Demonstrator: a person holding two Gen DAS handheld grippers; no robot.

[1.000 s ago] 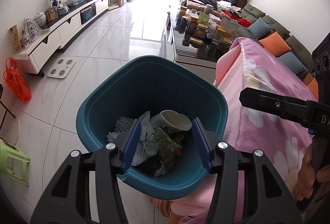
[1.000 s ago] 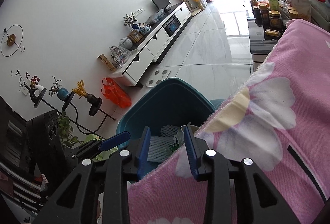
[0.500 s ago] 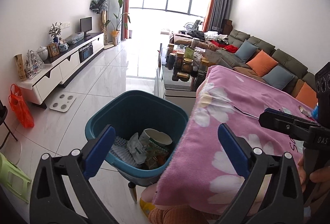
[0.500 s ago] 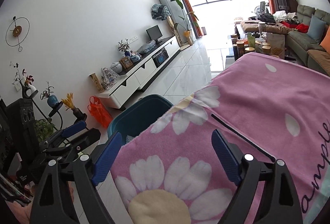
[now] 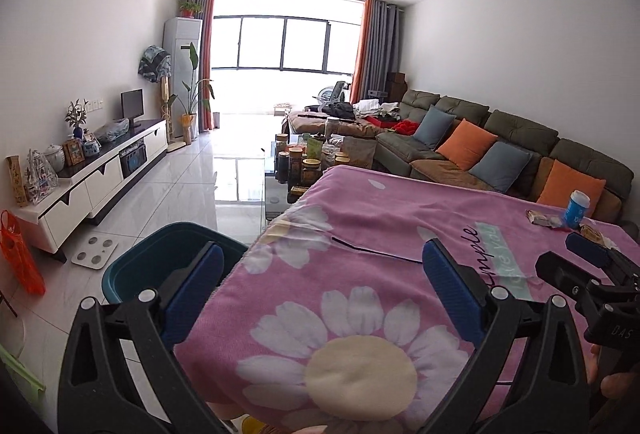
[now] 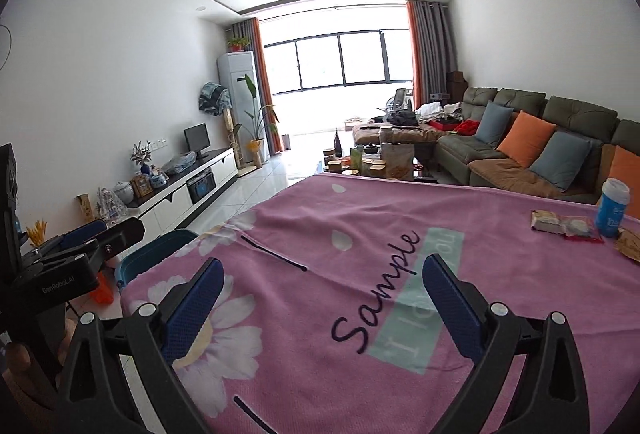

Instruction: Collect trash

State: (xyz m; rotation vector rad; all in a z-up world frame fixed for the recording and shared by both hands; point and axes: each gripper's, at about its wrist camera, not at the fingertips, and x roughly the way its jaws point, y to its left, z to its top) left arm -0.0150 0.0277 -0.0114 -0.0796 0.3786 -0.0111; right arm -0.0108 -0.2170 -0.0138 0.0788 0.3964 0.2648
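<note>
Blue-padded jaws of the left gripper [image 5: 322,266] and right gripper [image 6: 322,284] are being held wide apart with nothing between them; the right's have just been opening. Both are being hovered over the pink blanket [image 6: 400,234]. A teal bin [image 5: 160,262] is being partly hidden by the blanket's left edge, its contents unseen. Trash is lying well beyond the jaws, far right: a wrapper [image 6: 548,221], a clear packet [image 6: 582,228] and a blue cup [image 6: 613,208].
</note>
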